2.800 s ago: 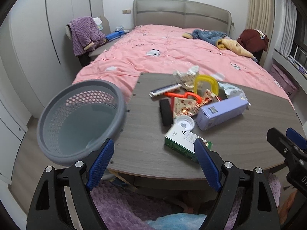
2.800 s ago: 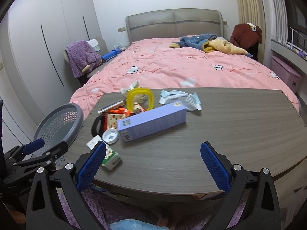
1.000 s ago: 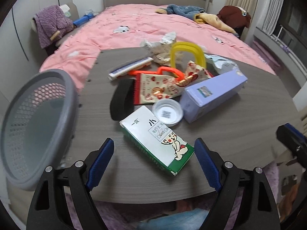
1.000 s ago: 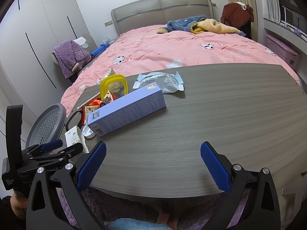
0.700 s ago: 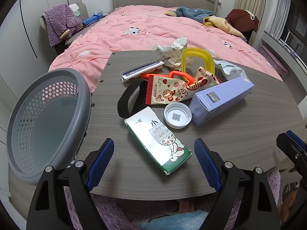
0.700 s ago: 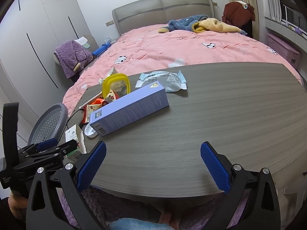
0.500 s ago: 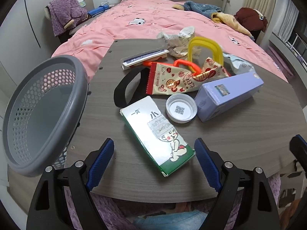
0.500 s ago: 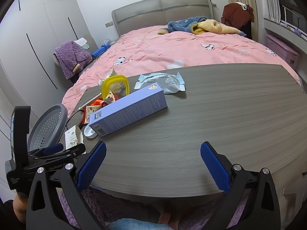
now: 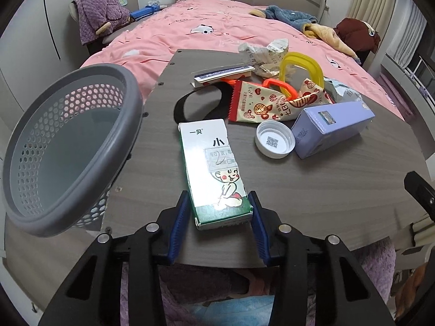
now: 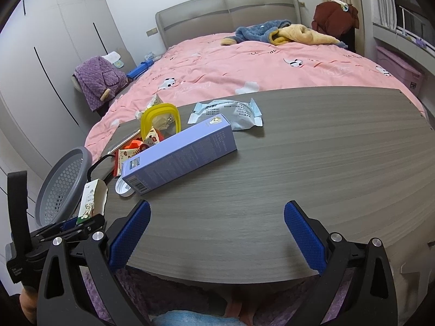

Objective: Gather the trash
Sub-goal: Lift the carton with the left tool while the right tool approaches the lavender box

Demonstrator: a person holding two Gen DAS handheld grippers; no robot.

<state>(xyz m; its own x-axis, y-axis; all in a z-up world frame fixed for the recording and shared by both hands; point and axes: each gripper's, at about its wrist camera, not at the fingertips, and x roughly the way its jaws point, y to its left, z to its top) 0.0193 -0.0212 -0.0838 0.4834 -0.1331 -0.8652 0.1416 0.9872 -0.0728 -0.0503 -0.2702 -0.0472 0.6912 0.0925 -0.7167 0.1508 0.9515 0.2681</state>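
My left gripper is shut on the near end of a white-and-green carton, which shows tilted up off the table in the right wrist view. A grey perforated basket stands just left of the table edge. Trash lies behind the carton: a white cap, a lilac box, a red-and-cream snack wrapper, a yellow ring and crumpled paper. My right gripper is open and empty above the table's near edge.
The grey wooden table stands in front of a pink bed. A black band, a flat blue-and-white pack and a pale blue wrapper also lie on it. A chair with purple cloth stands at the back left.
My left gripper has moved forward and closed on the carton's near end, lifting it. The right gripper has stayed open and nearly still.
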